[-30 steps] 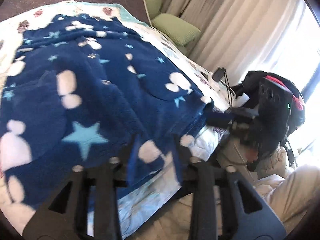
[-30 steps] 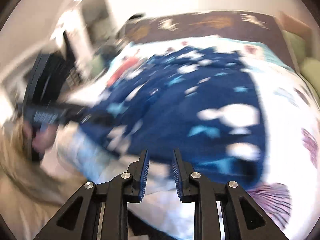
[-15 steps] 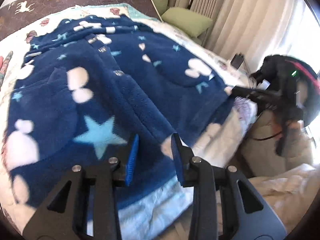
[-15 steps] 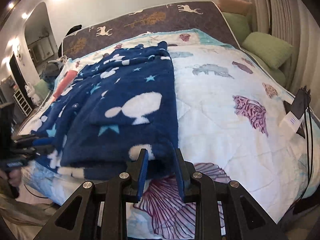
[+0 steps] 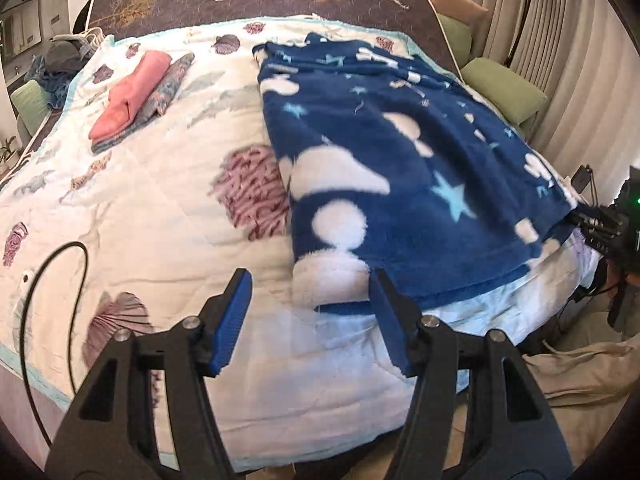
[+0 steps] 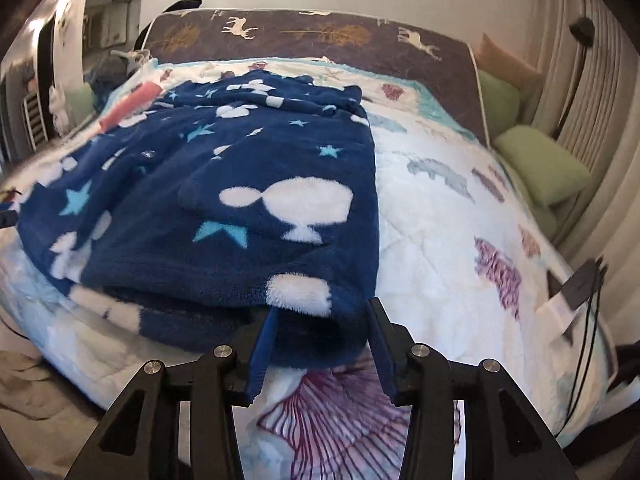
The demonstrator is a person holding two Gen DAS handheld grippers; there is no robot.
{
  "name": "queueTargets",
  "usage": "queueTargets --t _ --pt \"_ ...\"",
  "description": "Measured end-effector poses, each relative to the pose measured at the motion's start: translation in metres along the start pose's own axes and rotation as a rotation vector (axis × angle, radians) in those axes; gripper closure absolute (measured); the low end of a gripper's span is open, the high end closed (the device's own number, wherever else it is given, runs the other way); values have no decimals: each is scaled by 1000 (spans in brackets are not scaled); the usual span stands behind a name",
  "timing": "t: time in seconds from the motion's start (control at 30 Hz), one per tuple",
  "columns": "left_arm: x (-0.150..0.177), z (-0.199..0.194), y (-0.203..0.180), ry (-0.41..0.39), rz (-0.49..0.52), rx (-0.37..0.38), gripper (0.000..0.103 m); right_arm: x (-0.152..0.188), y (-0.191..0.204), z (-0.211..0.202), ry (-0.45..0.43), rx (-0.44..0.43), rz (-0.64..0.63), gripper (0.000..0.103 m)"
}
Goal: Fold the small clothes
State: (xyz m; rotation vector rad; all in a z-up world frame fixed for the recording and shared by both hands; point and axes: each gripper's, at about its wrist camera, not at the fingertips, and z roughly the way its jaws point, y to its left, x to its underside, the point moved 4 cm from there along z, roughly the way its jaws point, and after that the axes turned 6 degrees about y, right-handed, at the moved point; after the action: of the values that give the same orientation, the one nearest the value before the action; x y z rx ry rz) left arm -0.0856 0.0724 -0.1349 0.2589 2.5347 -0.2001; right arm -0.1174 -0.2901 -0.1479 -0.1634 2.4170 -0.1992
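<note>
A navy fleece garment (image 5: 400, 168) with white shapes and light blue stars lies folded lengthwise on the bed's white patterned quilt (image 5: 160, 200). It also shows in the right wrist view (image 6: 224, 208). My left gripper (image 5: 312, 304) is open and empty, at the garment's near left corner by the bed's front edge. My right gripper (image 6: 320, 332) is open, its jaws on either side of the garment's near right corner, not closed on it. The right gripper also shows at the far right of the left wrist view (image 5: 600, 228).
Folded pink and patterned clothes (image 5: 132, 96) lie at the bed's far left. A black cable (image 5: 44, 280) loops over the quilt at the left. Green cushions (image 6: 540, 168) and curtains stand to the right. A dark headboard (image 6: 320, 36) is behind.
Both grippers opened and let go of the garment. The left gripper swung left, off the fleece to its near left corner. The garment now lies flat on the bed.
</note>
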Motion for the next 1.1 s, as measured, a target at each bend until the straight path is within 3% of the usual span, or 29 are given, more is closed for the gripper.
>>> queueTargets --t 0.03,0.07,0.1,0.13,0.17,0.23,0.37,0.43,0.53,0.63,0.7,0.73,0.83,0.9,0.97,1.1 --pt "0 5 -3 8 4 -4 41 -1 -1 0 -13 -2 13 62" --pt "1 8 -5 12 13 -2 41 -2 -3 -2 -26 -7 31 81" --pt "2 11 -9 9 32 4 43 -2 -8 -2 -30 -26 62 94" --pt "2 9 -11 5 42 14 55 -1 -11 -3 -29 -40 84 96" --pt "3 8 -14 6 52 40 73 0 -16 -5 -38 -54 105 96" --pt "5 3 -19 7 67 71 81 4 -29 -10 -46 -79 167 97" --pt "13 1 -16 21 94 41 81 17 -65 -9 -12 -114 332 97" --pt "15 4 -12 17 76 24 71 24 -70 -4 23 -147 356 97" --pt "10 4 -5 -22 17 2 48 24 -49 -7 41 -115 238 96" --pt "5 9 0 -29 -17 12 48 20 -36 -13 36 -97 183 92" --pt "3 9 0 -45 -21 31 74 16 -39 -19 22 -100 199 90" --pt "2 9 -2 -45 -14 61 93 13 -42 -26 5 -110 224 89" --pt "3 4 -10 -58 26 36 93 -1 -46 -53 -75 -129 262 79" --pt "4 3 -14 -57 50 18 93 -13 -38 -68 -133 -166 238 73" --pt "5 2 -14 -58 44 22 93 -27 -18 -75 -162 -261 190 68" --pt "6 1 -13 -65 28 27 93 -43 50 -43 -49 -576 98 68"
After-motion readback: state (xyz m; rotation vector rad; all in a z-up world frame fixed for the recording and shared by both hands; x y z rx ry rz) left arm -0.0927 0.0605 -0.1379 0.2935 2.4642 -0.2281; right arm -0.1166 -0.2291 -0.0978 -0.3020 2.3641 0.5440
